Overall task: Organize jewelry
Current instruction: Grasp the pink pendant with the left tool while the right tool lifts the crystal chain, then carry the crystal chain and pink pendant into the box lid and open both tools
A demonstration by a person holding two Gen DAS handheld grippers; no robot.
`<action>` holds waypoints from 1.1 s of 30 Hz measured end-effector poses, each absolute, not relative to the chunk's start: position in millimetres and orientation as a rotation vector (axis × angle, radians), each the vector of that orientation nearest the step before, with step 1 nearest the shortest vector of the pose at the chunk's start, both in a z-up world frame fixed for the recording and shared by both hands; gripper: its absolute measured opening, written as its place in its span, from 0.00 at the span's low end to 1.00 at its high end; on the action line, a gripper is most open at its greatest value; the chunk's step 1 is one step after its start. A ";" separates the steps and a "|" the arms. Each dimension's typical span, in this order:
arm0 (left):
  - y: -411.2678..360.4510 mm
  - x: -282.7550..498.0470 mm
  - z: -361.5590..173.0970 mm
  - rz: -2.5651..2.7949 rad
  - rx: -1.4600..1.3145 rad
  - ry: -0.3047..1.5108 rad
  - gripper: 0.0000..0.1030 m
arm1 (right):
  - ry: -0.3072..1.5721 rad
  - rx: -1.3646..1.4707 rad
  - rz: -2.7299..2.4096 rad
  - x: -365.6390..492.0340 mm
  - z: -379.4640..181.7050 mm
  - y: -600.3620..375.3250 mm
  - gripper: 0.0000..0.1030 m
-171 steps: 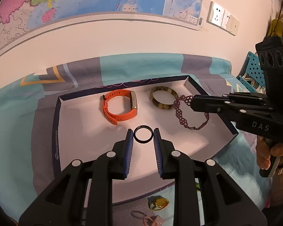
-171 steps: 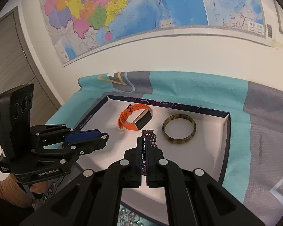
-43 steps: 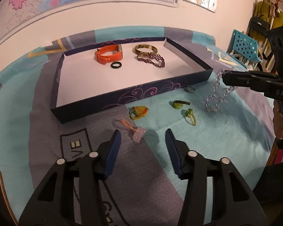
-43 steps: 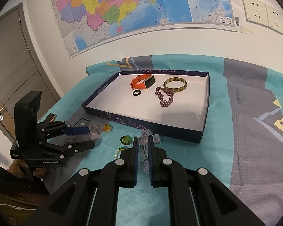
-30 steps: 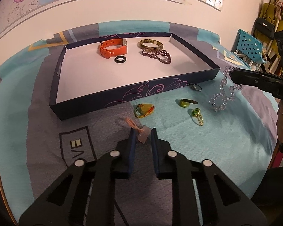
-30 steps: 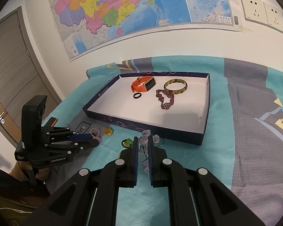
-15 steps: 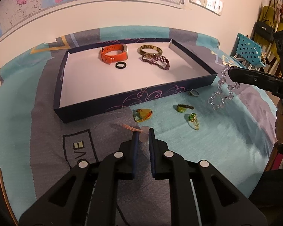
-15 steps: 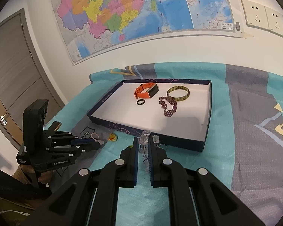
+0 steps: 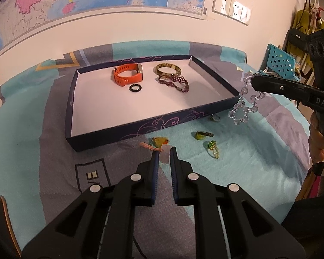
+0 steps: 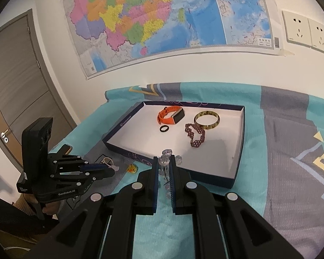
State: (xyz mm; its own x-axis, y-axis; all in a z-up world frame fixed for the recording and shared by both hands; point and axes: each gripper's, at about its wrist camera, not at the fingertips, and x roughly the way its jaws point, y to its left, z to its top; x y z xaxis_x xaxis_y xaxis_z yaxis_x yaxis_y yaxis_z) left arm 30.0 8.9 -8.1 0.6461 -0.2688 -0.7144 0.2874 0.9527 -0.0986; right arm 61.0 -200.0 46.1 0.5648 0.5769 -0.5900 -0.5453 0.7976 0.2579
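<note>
Left wrist view puts the pale pink charm (image 9: pixel 165 154) between the pads of the left tool (image 9: pixel 163 157), which is pinched nearly closed on it, its braided loop (image 9: pixel 150 146) trailing to the left over the cloth just short of the tray's near wall. The right tool (image 9: pixel 253 79) is likewise clamped, on the clear bead bracelet (image 9: pixel 240 105), which hangs free beside the near right corner of the tray (image 9: pixel 140 127).

To do this step well, I judge each piece should be carried clear over the tray wall before it is lowered — the dangling beads could catch that corner, and the charm's loop could snag the rim. Set each piece on bare white floor, apart from the ones already there, and open only once it rests.

Counted — four pieces lie in the tray: one orange watch band (image 9: pixel 127 75), one black ring (image 9: pixel 135 88), one mottled bangle (image 9: pixel 167 70) and one dark purple beaded bracelet (image 9: pixel 175 82), which touches the bangle. Four small pieces remain on the turquoise cloth (image 9: pixel 248 164): a yellow-orange charm (image 9: pixel 158 141), an olive ring (image 9: pixel 202 135), a green-stone ring (image 9: pixel 212 147) and a small metal ring (image 9: pixel 215 117). Two pieces are held, one per tool.
</note>
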 end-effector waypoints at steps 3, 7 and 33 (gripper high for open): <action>8.9 31.1 -4.5 -0.318 0.025 0.798 0.11 | 0.701 0.046 0.661 64.0 50.3 -198.4 0.08; 8.3 34.7 0.8 -0.322 0.025 0.785 0.11 | 0.689 0.038 0.664 69.2 54.7 -195.0 0.08; 8.4 75.4 14.9 -0.303 0.020 0.757 0.11 | 0.715 0.052 0.648 123.9 51.7 -179.2 0.08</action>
